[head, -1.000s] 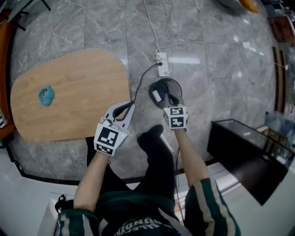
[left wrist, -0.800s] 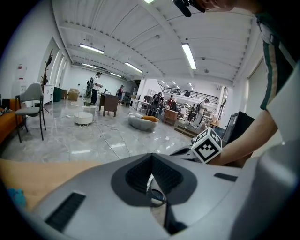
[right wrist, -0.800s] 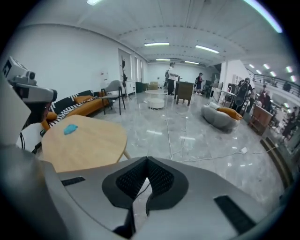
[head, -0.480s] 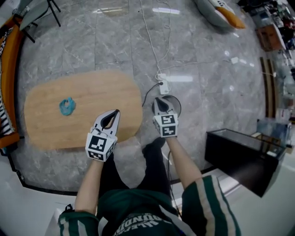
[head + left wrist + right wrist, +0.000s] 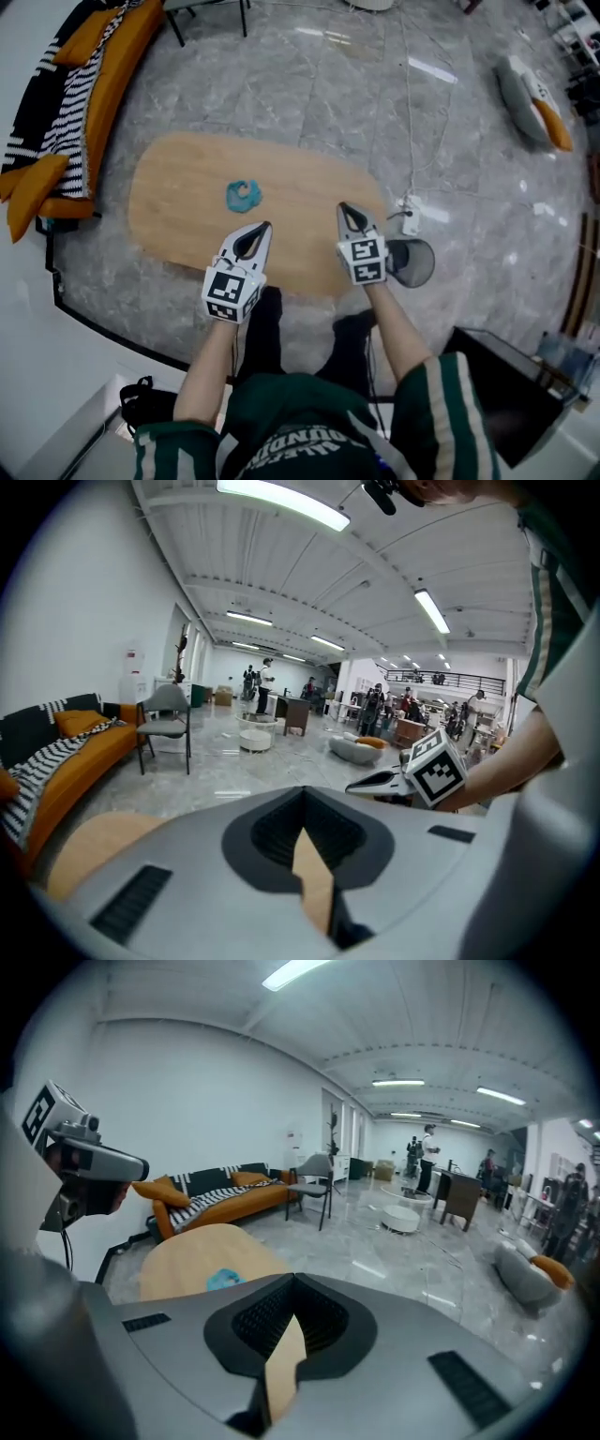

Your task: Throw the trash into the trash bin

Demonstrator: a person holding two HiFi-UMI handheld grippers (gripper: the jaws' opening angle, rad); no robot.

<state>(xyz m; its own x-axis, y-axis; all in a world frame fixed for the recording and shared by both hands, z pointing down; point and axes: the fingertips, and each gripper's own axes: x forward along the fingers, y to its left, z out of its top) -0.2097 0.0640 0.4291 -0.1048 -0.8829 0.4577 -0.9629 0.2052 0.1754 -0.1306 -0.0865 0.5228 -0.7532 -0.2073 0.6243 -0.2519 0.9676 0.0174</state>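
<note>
A crumpled blue piece of trash (image 5: 244, 195) lies on the oval wooden table (image 5: 178, 202); the right gripper view also shows the trash (image 5: 223, 1280). My left gripper (image 5: 260, 229) hovers over the table's near edge, just below and right of the trash, shut and empty. My right gripper (image 5: 344, 210) hangs further right over the table's near right part, also shut with nothing in it. The small round dark trash bin (image 5: 417, 263) stands on the floor off the table's right end, partly behind my right gripper's cube.
A white power strip (image 5: 409, 214) with its cable lies on the marble floor beside the bin. An orange sofa (image 5: 89, 66) with a striped blanket runs along the far left. A black box (image 5: 506, 389) stands at the lower right.
Both grippers have risen and swung from the bin to the table's near edge. The right one was over the bin a second ago. The trash has not moved.
</note>
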